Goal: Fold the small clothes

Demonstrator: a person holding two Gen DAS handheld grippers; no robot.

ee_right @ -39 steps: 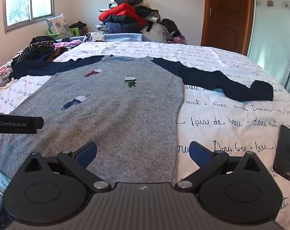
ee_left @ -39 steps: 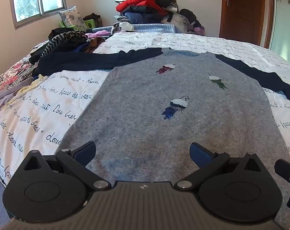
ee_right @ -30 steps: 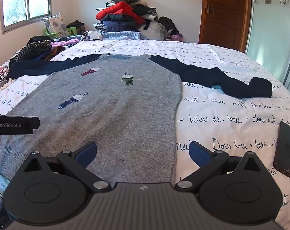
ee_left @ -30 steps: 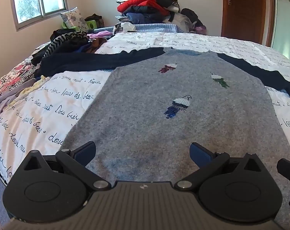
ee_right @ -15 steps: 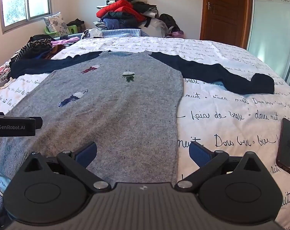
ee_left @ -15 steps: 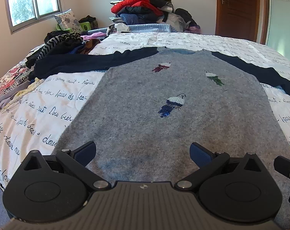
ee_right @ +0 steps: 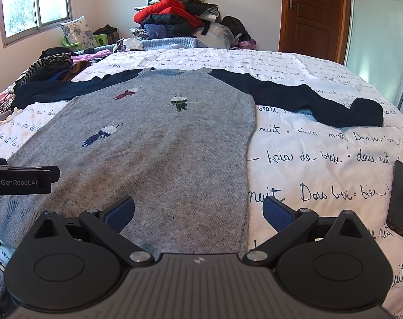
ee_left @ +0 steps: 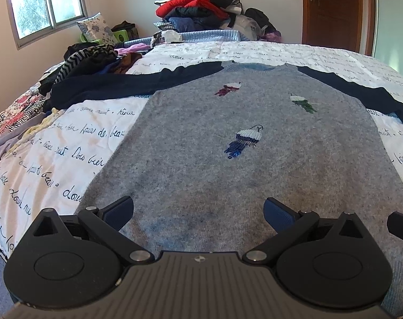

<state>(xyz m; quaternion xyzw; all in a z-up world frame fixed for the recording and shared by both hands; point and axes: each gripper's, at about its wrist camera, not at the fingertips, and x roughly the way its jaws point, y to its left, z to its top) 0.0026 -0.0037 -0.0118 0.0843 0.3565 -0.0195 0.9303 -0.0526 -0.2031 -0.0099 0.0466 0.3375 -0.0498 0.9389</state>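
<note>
Flat on the bedspread [ee_right: 321,159], the grey sweater [ee_left: 228,159] (navy sleeves, three embroidered birds) spreads toward twelve o'clock; left gripper [ee_left: 198,210] and right gripper [ee_right: 198,210] gape, empty.

Bed [ee_right: 321,159], grey sweater [ee_right: 161,146] spread flat, phone [ee_right: 402,196]

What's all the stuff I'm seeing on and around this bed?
sweater: one, grey body with navy sleeves and three embroidered birds, spread flat mid-bed
bedspread: one, white with dark handwriting, under the sweater
clothes pile: one, red, black and blue, against the far wall
striped clothes heap: one, black, white and purple, far left of the bed
phone: one, dark, right edge of the bed
pillow: one, floral, under the window
door: one, brown wood, far right
left gripper: black, blue pads, open over the sweater's hem
right gripper: same, open over the hem's right corner
</note>
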